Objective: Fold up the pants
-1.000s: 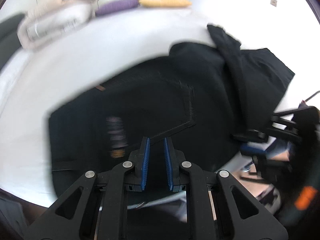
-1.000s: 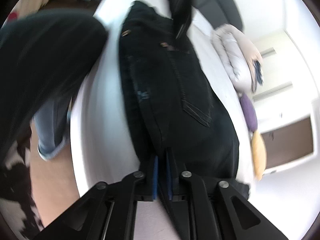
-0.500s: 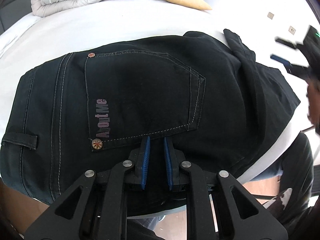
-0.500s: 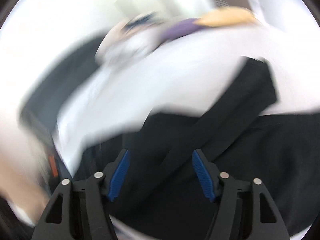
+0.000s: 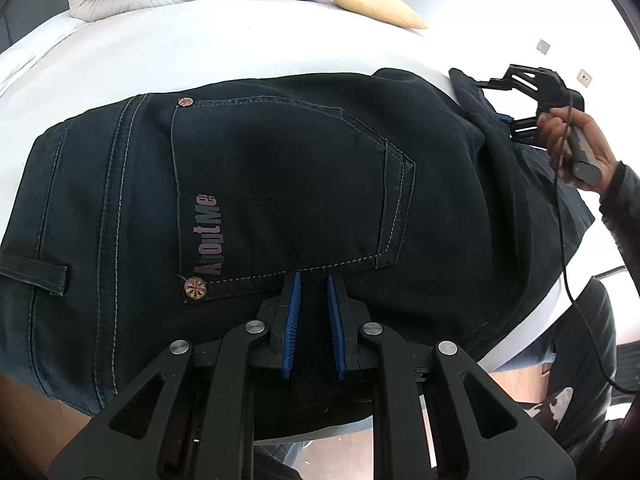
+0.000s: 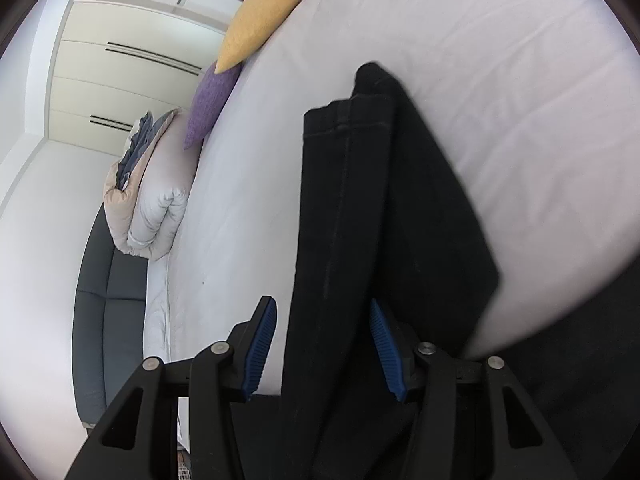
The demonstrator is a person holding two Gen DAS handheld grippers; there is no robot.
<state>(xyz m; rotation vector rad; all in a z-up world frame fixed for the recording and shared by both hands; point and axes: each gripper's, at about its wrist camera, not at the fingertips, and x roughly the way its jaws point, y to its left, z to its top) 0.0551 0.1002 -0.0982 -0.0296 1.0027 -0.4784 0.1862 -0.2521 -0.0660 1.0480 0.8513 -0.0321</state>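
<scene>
Left wrist view shows our bed point(image 5: 240, 52) carrying the black pants point(image 5: 280, 184) across its near edge, seat side up, with the legs doubled back over the right end. Half a second ago our right gripper point(image 6: 322, 344) was swinging through blur with its fingers already apart; now it has steadied above the leg point(image 6: 360, 208), whose hem reaches toward the middle of the bed, and the cloth runs between its spread fingers without being pinched. A second ago that gripper was closed on the fabric, so we judge the leg fold has been laid and let go, and a next fold or a smoothing pass remains. Our left gripper point(image 5: 312, 320) sits low at the near edge, fingers close together with a narrow gap; we cannot tell whether cloth is caught. The back pocket point(image 5: 288, 192) reads "AboutMe", above a rivet point(image 5: 195, 289) bearing a Union Jack.
</scene>
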